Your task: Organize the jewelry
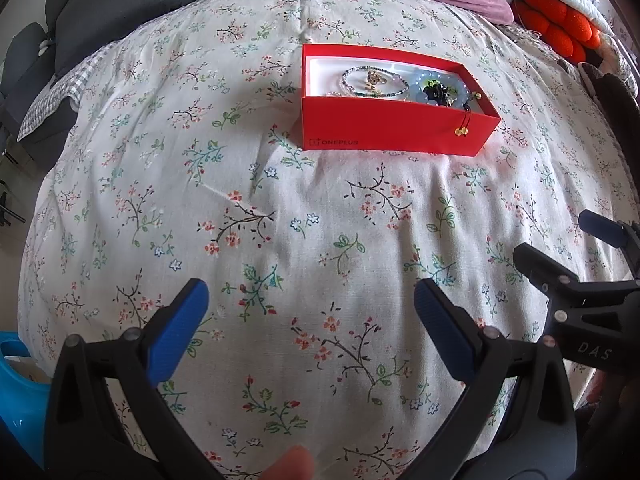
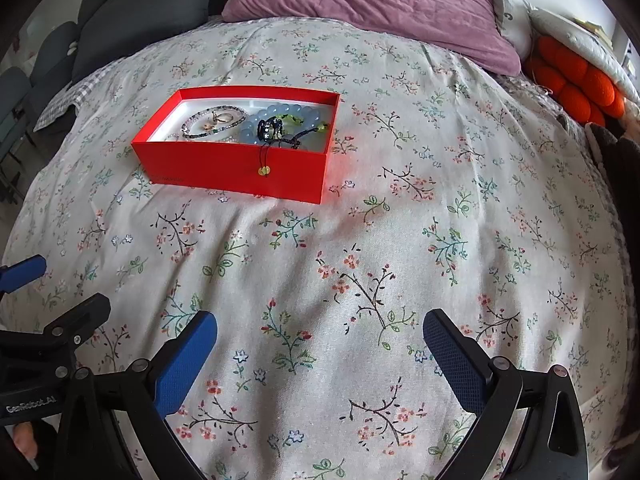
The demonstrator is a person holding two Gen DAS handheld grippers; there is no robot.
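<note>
Right wrist view: purple pillow [image 2: 372,4] behind red box [image 2: 236,164].

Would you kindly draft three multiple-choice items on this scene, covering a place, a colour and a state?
1. Where does the jewelry lie?
A. On the purple pillow
B. Inside the box
C. Scattered on the bedspread

2. What colour is the box?
A. Red
B. Green
C. Yellow

3. How do both claws stand?
A. Each shut on a bracelet
B. Open and empty
C. Shut on the box rim

Answers:
1 B: the bracelets sit within the box walls.
2 A: its outer walls are red.
3 B: the left claw and the right claw show spread fingers over the floral bedspread, with nothing between.
</note>
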